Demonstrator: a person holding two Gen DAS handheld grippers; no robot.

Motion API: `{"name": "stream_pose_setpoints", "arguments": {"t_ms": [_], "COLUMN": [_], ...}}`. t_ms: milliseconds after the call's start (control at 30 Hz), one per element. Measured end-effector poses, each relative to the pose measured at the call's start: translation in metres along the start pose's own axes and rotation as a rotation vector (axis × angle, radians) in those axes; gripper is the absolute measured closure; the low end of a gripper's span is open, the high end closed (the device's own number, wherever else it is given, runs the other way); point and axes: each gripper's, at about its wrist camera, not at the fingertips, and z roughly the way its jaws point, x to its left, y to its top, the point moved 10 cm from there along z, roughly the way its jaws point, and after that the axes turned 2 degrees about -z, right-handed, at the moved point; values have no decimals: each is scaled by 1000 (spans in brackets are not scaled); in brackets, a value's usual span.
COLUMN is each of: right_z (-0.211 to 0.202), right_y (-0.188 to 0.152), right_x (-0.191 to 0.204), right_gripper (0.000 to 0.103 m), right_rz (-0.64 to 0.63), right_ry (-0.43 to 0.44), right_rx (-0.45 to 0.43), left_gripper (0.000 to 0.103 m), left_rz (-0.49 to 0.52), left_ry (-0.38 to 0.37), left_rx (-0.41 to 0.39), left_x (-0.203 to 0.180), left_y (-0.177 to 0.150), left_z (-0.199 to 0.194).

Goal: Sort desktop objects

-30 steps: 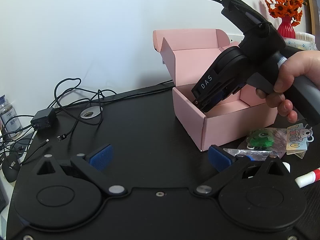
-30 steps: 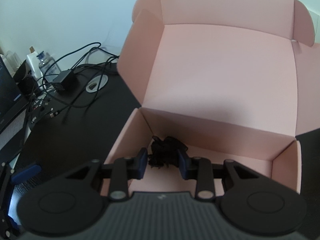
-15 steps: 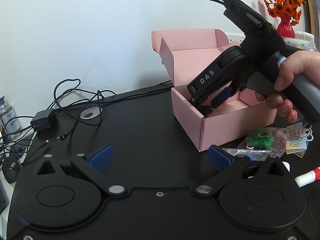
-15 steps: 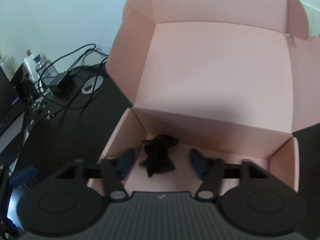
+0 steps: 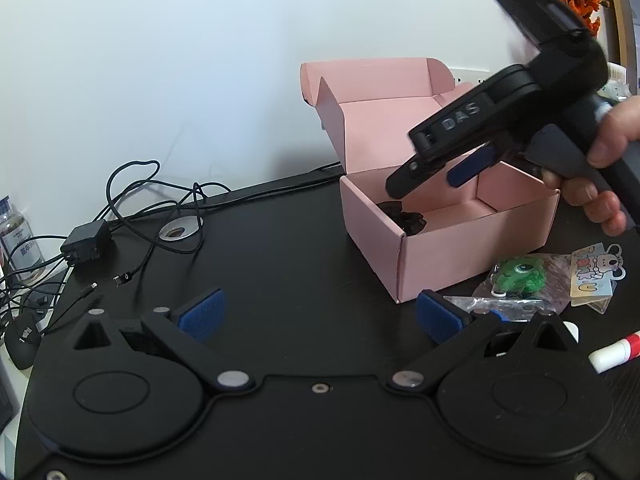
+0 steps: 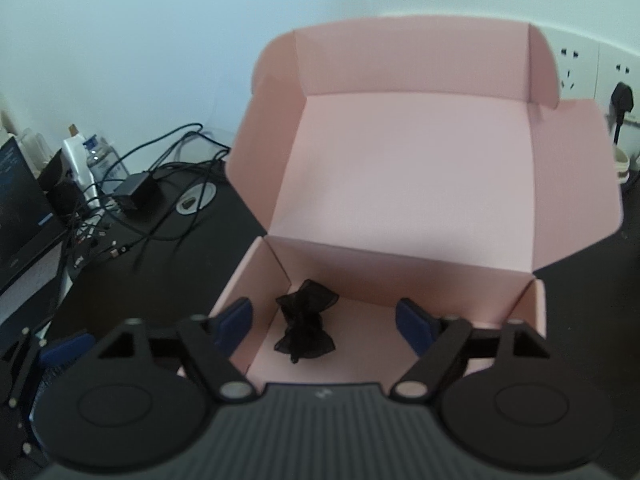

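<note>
Pink card box (image 6: 404,184) stands open on the black desk (image 5: 280,264), its lid tipped back against the wall. On its floor, toward the left corner, lies a crumpled black bow (image 6: 306,322) of sheer fabric, loose and touched by nothing. The right gripper (image 6: 326,322) hangs over the box's front edge, tilted down; its jaws are opening, wide apart, blue pads either side of the bow without pressing it. From the left wrist view the same gripper (image 5: 434,178) shows above the box (image 5: 460,240), a hand (image 5: 600,176) round its grip, and the bow (image 5: 402,216) peeks over the near wall.

The left gripper (image 5: 320,312) sits low over the desk in front of the box, jaws spread wide, nothing between them. Just beside its right pad lie a clear bag with a green toy (image 5: 520,274), a cartoon tag (image 5: 594,276) and, further right, a white-and-red glue stick (image 5: 618,350). Away to the left a tangle of cables (image 5: 152,208) and a black adapter (image 5: 86,242) lie near the wall.
</note>
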Motion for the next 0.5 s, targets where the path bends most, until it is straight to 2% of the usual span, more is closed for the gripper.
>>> {"name": "stream_pose_setpoints", "arguments": {"t_ms": [233,367,500], "right_z": [-37,-56,-74], "right_y": [-3,-7,-18], "right_x": [2,0,-11], "right_gripper": [1,1,1], "right_rz": [-50,-37,-7], "right_ry": [12,10,-37], "right_rx": [-94,-135,-153], "left_gripper": [0,0,0], "left_rz": [7,6,2], "left_ry": [-2,-3,-5], "left_rx": [-2,-3,-3], "left_x": [-2,-2,-1], "left_y": [0,0,0], "left_z": [-1,-1,-1]}}
